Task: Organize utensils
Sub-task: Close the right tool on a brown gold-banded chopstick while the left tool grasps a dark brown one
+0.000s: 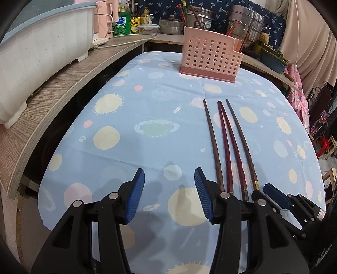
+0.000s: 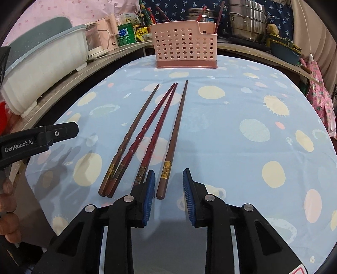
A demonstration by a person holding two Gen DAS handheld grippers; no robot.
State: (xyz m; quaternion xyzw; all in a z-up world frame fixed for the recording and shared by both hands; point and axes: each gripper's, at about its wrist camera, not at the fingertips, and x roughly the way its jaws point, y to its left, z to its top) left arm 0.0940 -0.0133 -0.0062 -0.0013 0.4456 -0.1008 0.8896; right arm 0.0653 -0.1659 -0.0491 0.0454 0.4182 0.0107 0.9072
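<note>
- Four chopsticks lie side by side on the blue planet-print tablecloth (image 2: pixel 231 105), thick ends toward the grippers, tips toward the holder. The outer two are brown; the middle two are red and touch near their tips.
- The rightmost brown chopstick (image 2: pixel 172 143) has its butt end just ahead of the right gripper (image 2: pixel 168 196), lying in line with the gap between the blue pads (image 2: pixel 149 198). Its long axis runs almost straight away from that gripper, so a short forward reach looks enough to bracket it.
- The right gripper's jaws stand moderately apart and hold nothing; the red chopstick (image 2: pixel 155 134) next over passes just beside its left pad.
- The left gripper (image 1: pixel 169 196) is spread wide and empty, over bare cloth to the left of the chopsticks (image 1: pixel 227 147); only its right finger sits near the leftmost brown one. My judgement is that the right hand is the better placed for the first pick.
- The pink perforated utensil holder (image 2: pixel 185 48) stands upright at the far end of the table, well apart from the chopstick tips and roughly along their line. A few chopsticks already stand in its lower right section.
- Readable writing: "GenRobot.AI" in white on the left gripper's body (image 2: pixel 19 145), seen from the right wrist camera. Gold bands on the chopstick handles carry marks too small to read.
- Beyond the table: a white tub (image 1: pixel 42 52) on the side counter, bottles, a green package with illegible print, and steel pots (image 2: pixel 246 19).
</note>
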